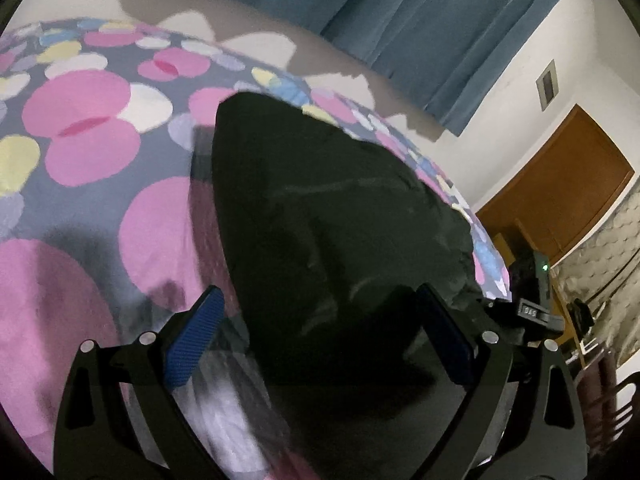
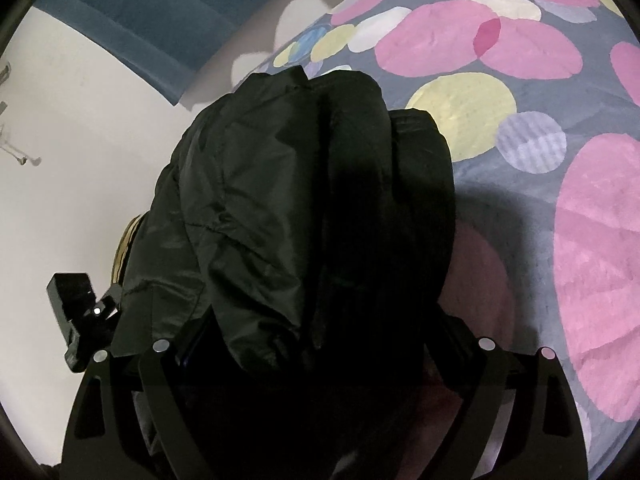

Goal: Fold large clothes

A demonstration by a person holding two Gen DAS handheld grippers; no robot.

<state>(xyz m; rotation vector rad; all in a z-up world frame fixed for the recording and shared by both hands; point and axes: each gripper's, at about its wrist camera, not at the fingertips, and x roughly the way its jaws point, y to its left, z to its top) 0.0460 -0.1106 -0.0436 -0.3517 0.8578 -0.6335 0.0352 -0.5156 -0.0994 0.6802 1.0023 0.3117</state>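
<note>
left gripper [image 1: 316,336] stands with its blue-padded fingers [image 1: 192,340] spread wide, gripping nothing, the black jacket [image 1: 336,220] bulging between and beyond them; the jacket lies on the spotted bedspread [image 1: 80,120], a large puffy mound whose long axis runs straight away from the gripper, tapering to a point toward the blue curtain [image 1: 400,12]; right gripper [image 2: 316,344] is buried under the jacket [image 2: 300,184] from its own view, pads hidden, so i cannot tell whether it is clenched or released; my judgement is that the left hand is the freer one for the next grasp, the cloth dead ahead of it; the left view alone shows the brown door [image 1: 560,188] beyond the jacket and the right gripper [image 1: 536,304] at the jacket's far edge; the right view alone shows the jacket's bunched folds against the white wall [image 2: 80,160].
</note>
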